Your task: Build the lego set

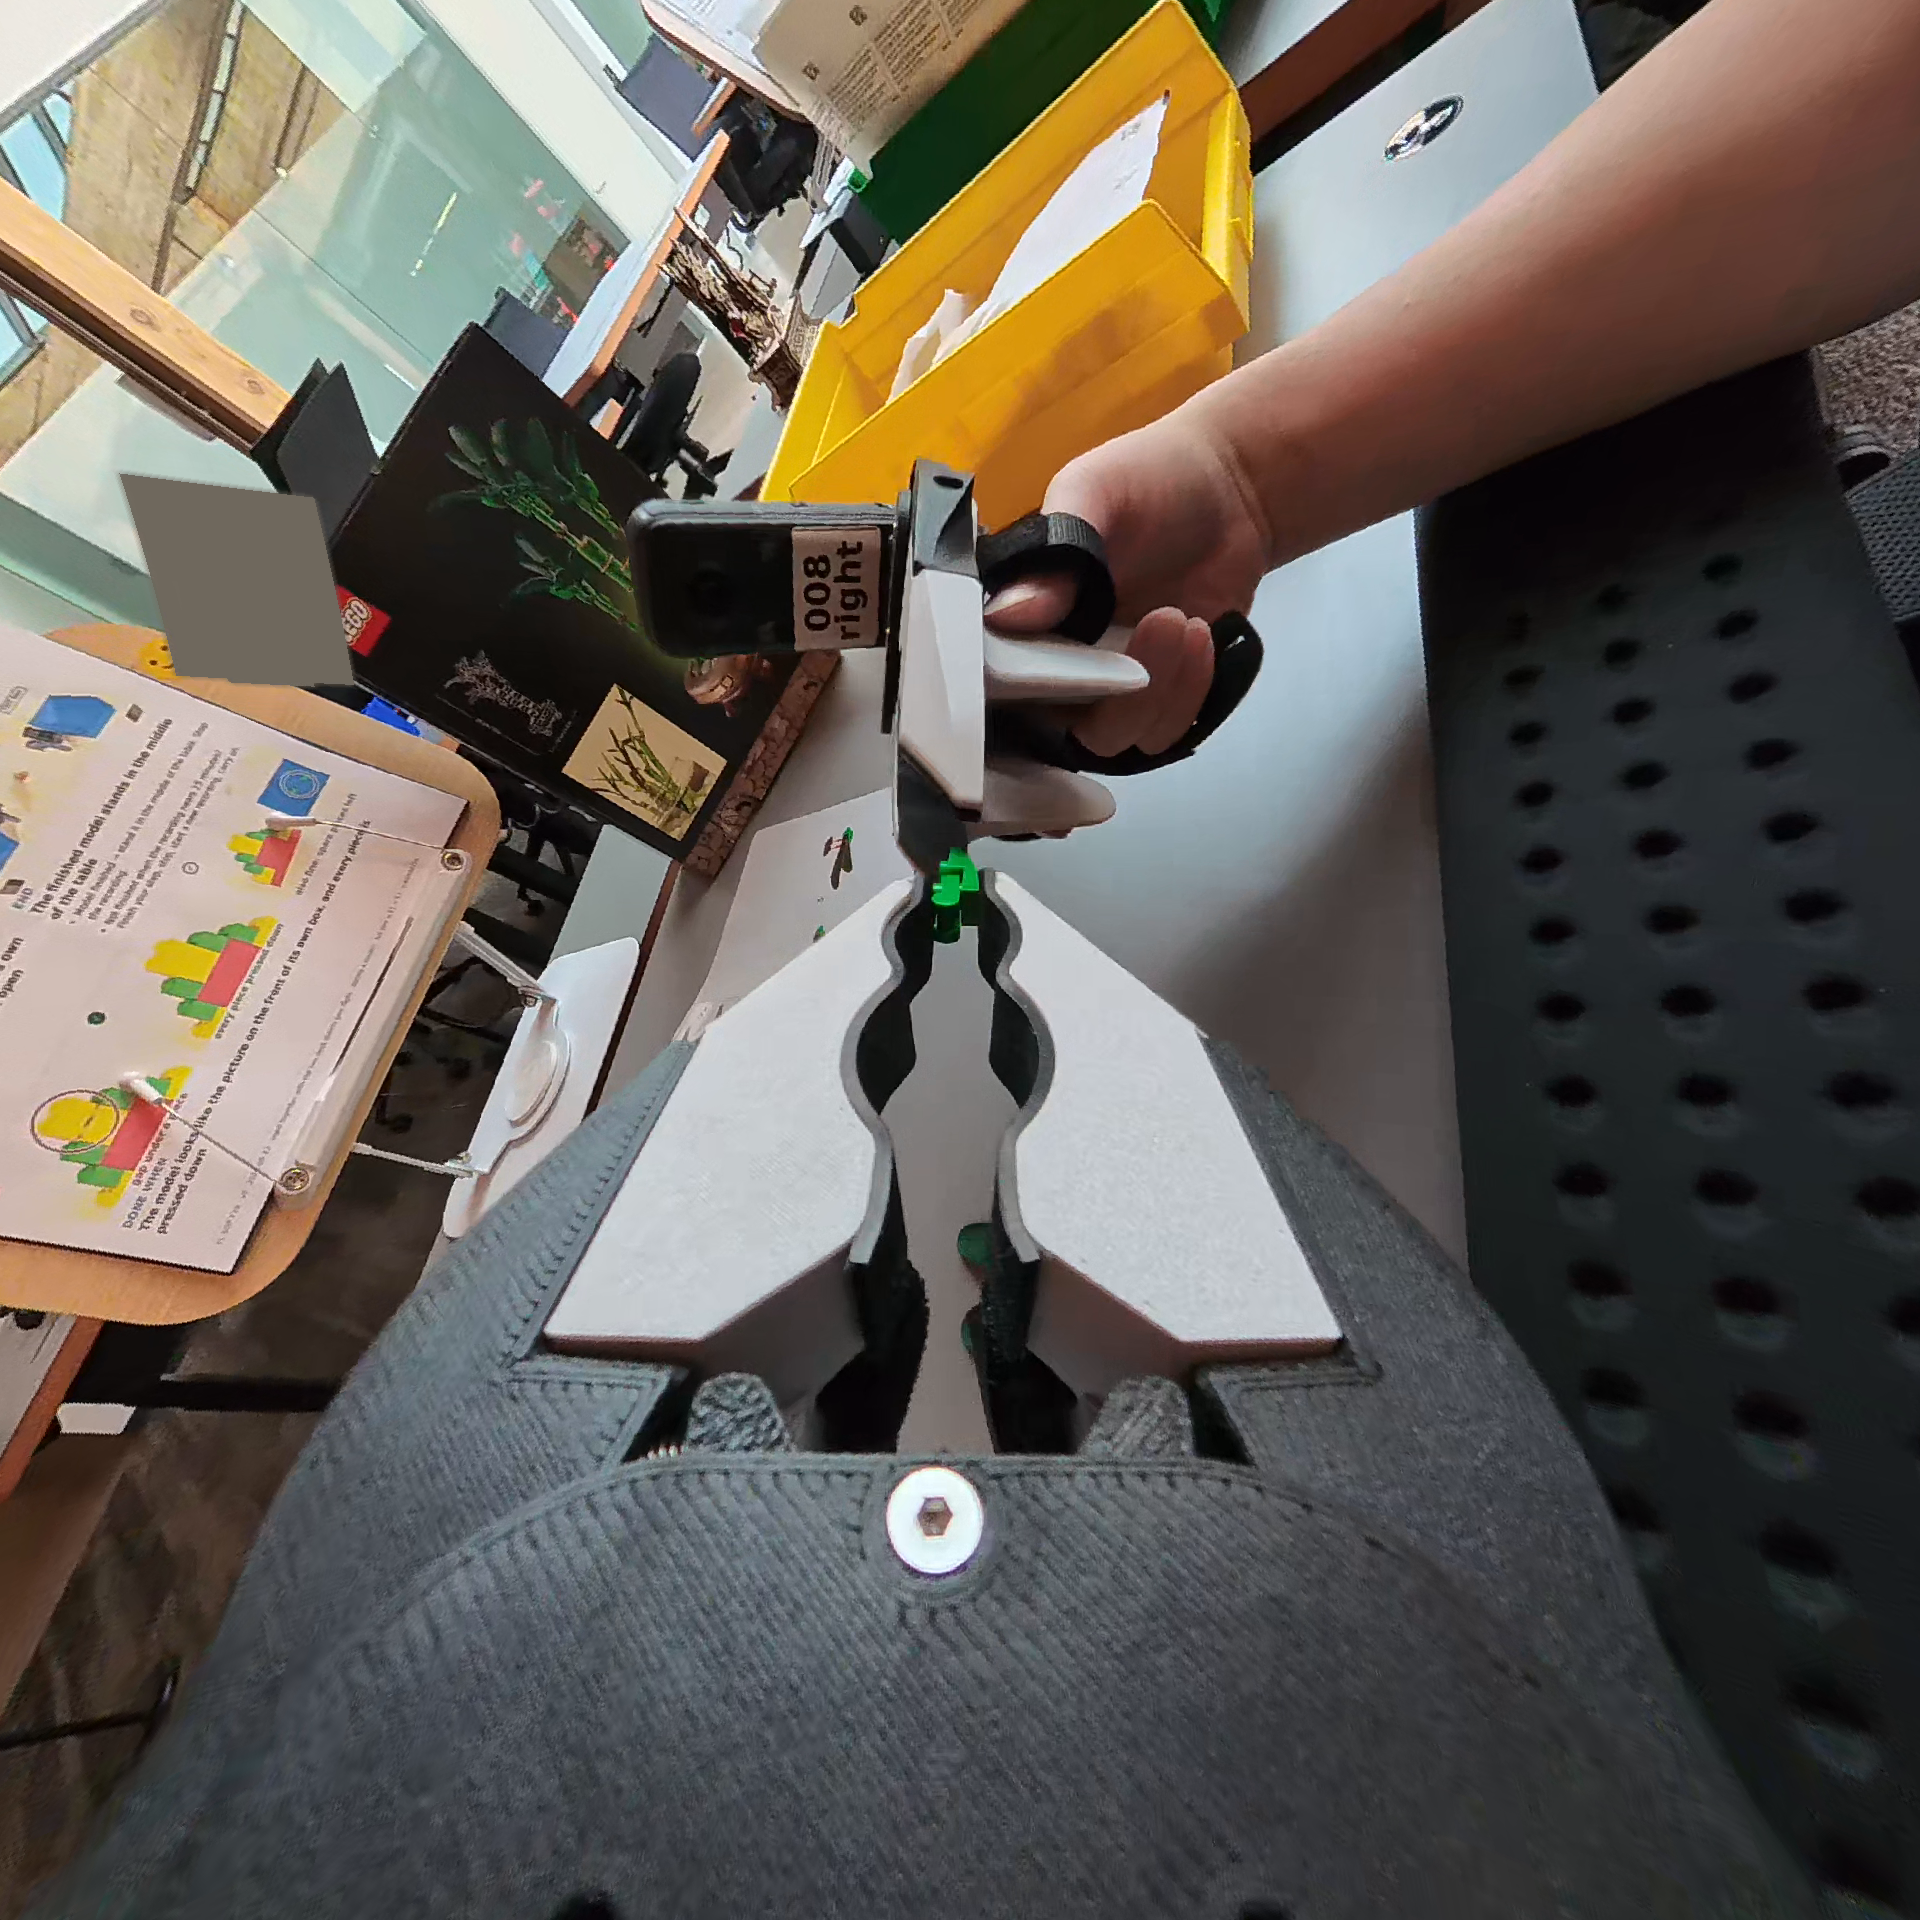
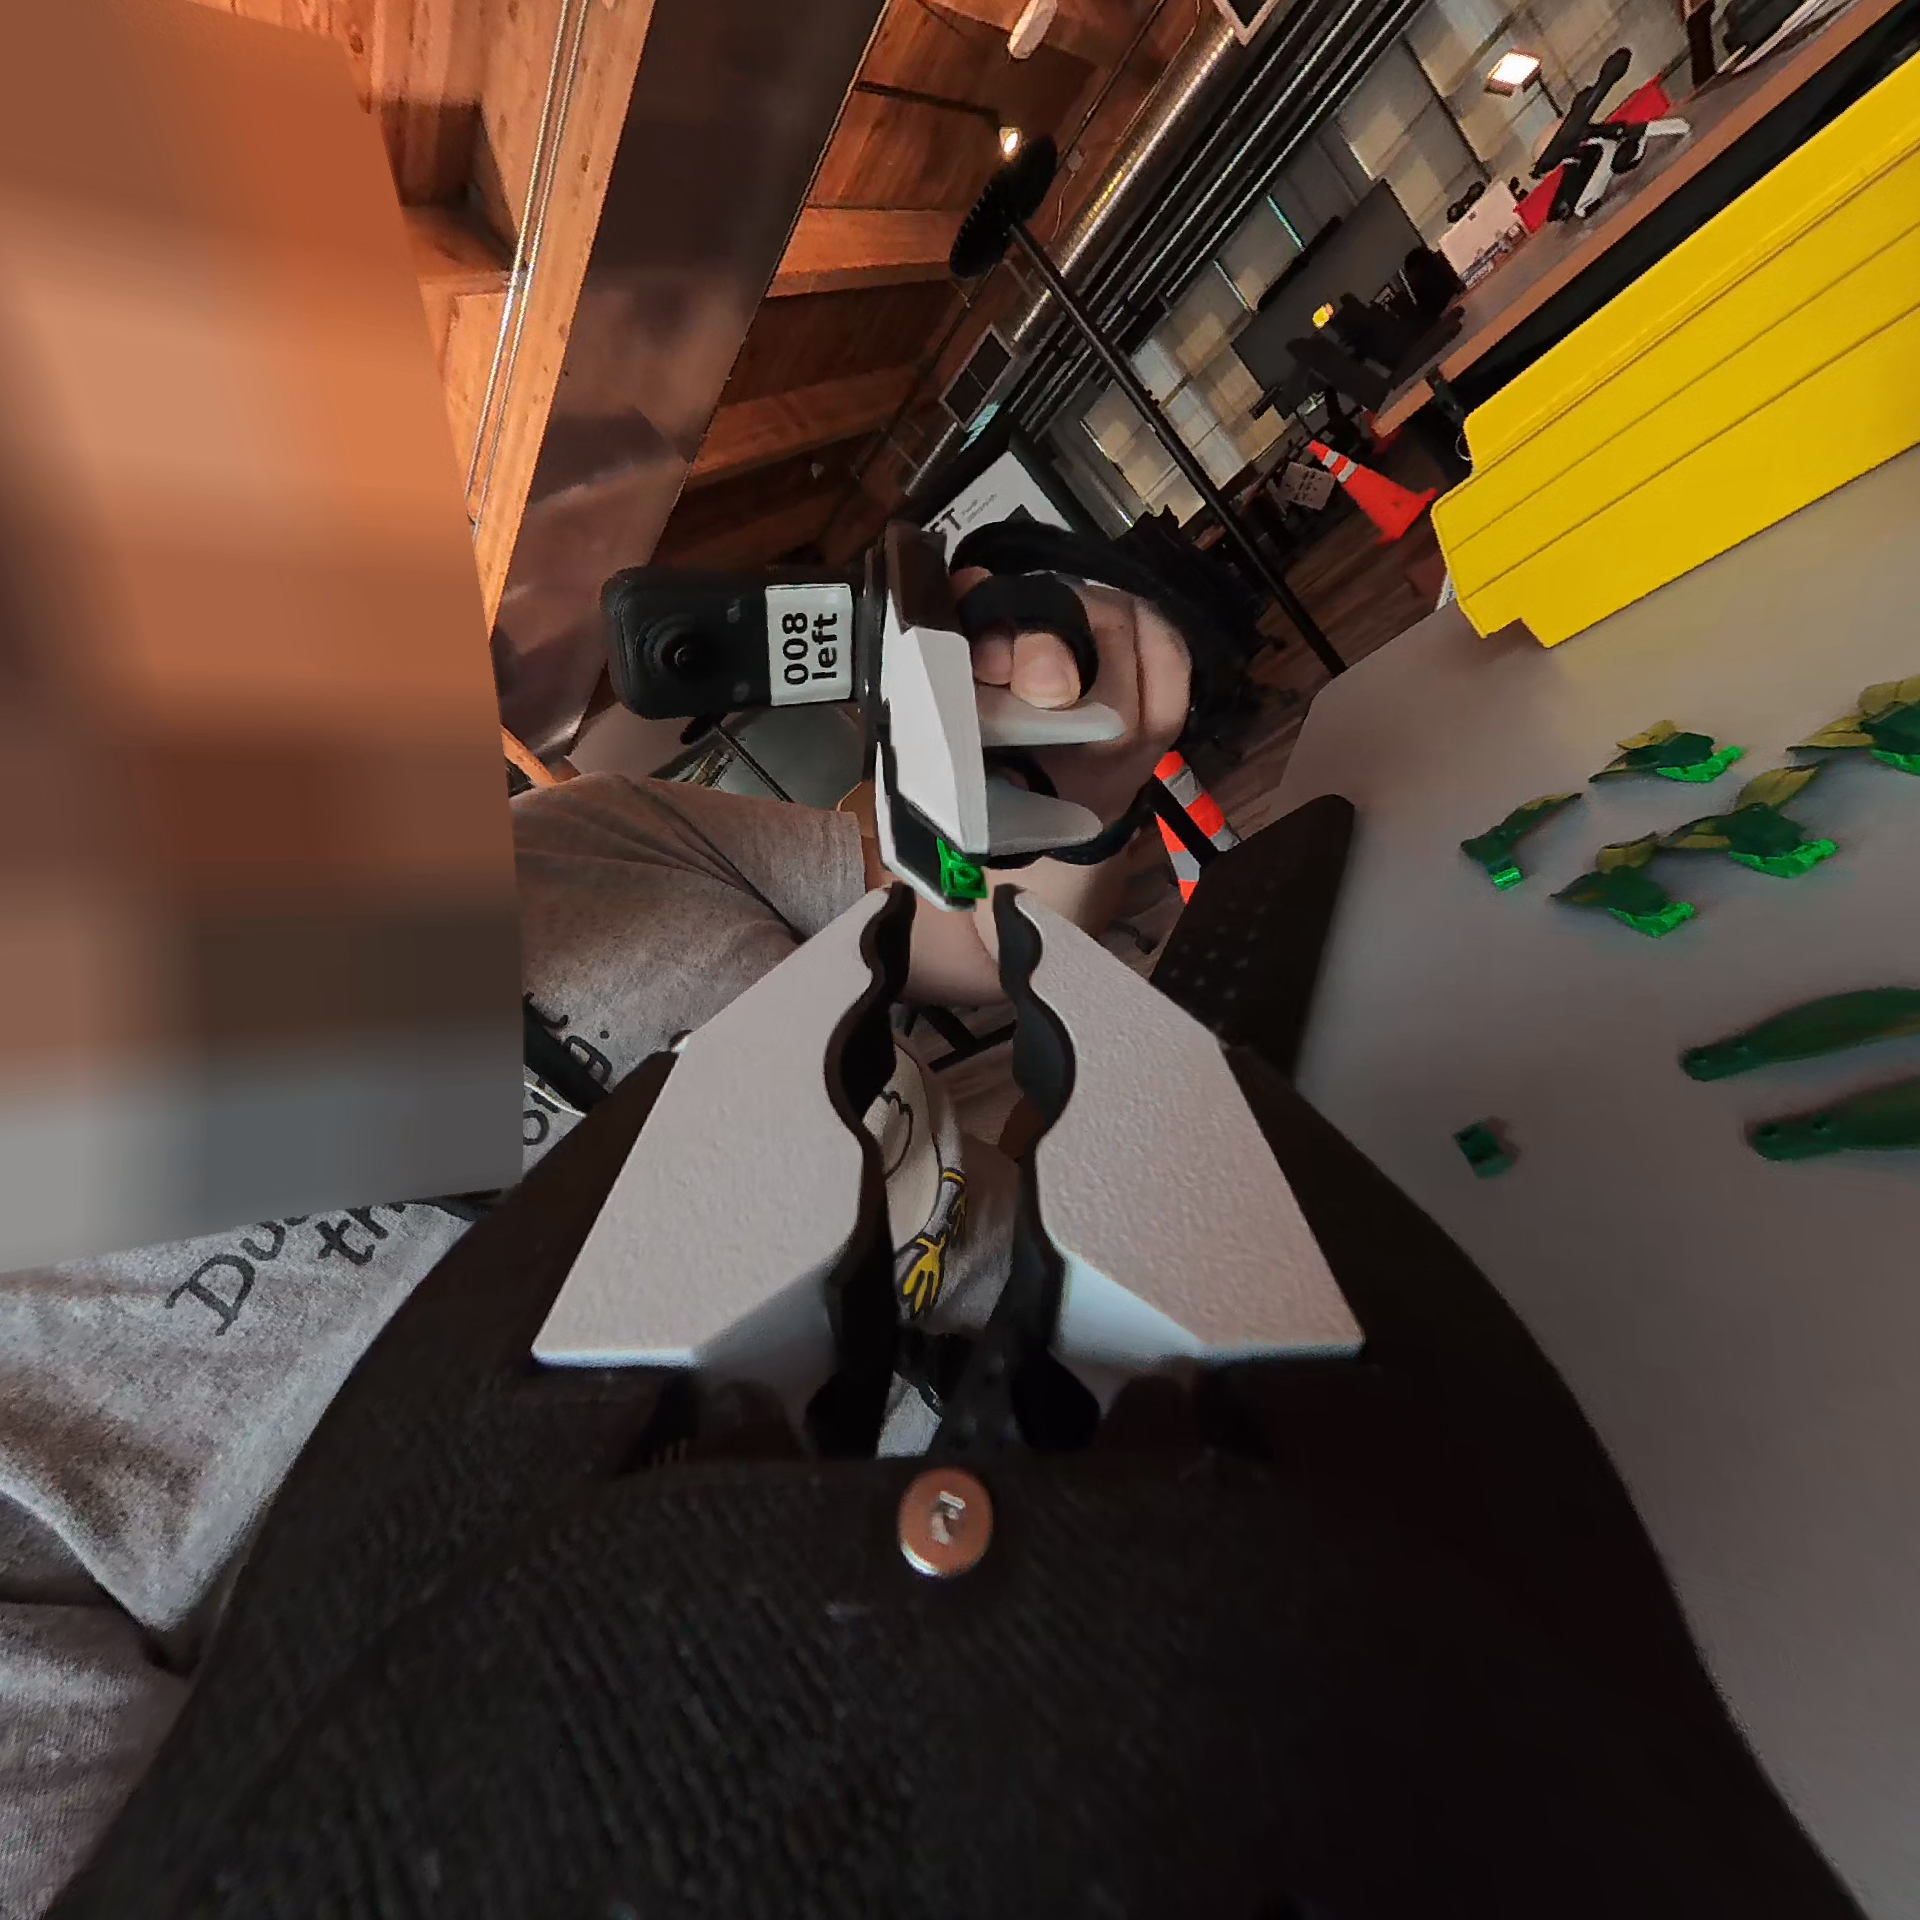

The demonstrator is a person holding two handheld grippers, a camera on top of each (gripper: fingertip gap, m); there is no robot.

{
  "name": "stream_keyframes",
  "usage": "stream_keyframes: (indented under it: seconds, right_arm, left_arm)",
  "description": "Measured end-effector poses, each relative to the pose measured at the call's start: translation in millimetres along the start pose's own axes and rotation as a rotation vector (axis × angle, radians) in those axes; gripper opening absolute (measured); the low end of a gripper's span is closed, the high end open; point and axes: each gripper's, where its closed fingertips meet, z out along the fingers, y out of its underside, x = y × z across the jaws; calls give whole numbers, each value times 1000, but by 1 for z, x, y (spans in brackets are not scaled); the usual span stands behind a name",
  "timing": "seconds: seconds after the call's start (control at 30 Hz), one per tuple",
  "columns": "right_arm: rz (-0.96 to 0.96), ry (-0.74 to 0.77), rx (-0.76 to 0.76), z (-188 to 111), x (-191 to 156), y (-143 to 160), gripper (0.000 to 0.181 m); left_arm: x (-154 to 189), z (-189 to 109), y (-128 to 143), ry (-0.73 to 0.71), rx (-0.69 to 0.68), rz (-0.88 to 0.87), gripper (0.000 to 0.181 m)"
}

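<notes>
Both grippers are held up above the table, tip to tip. My left gripper (image 1: 953, 891) is shut on a small bright green lego piece (image 1: 954, 896). In the right wrist view that piece (image 2: 961, 875) sits at the left gripper's tip (image 2: 951, 883). My right gripper (image 2: 948, 902) is narrowly open, and the green piece lies just beyond its tips, not filling the gap. In the left wrist view the right gripper (image 1: 933, 836) comes from above, edge-on, its tip against the green piece. Several loose green leaf pieces (image 2: 1662, 904), two long leaves (image 2: 1797, 1039) and a small green brick (image 2: 1484, 1148) lie on the grey table.
A yellow bin (image 1: 1039, 343) stands at the table's back, also in the right wrist view (image 2: 1662, 416). A black lego box (image 1: 520, 582) leans beside it. An instruction sheet on a wooden stand (image 1: 156, 935) is on the left. A black perforated surface (image 1: 1662, 935) is on the right. Less than 4 cm separates the two grippers' tips.
</notes>
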Motion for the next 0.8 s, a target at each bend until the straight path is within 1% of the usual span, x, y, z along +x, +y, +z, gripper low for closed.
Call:
stream_keyframes:
  seconds: [0.07, 0.37, 0.53, 0.8]
  right_arm:
    - [3, 3, 0, 2, 1, 0, 6]
    - [6, -26, 19, 1, -6, -3, 6]
    - [9, -17, 12, 1, -5, -2, 6]
    - [35, -3, 2, 1, -1, 0, 6]
  left_arm:
    - [1, 0, -2, -2, 5, 0, 7]
    - [-1, 1, -9, -34, 45, 7, 7]
    - [0, 1, -8, -17, 46, -19, 7]
    - [2, 4, -4, -19, 25, -5, 7]
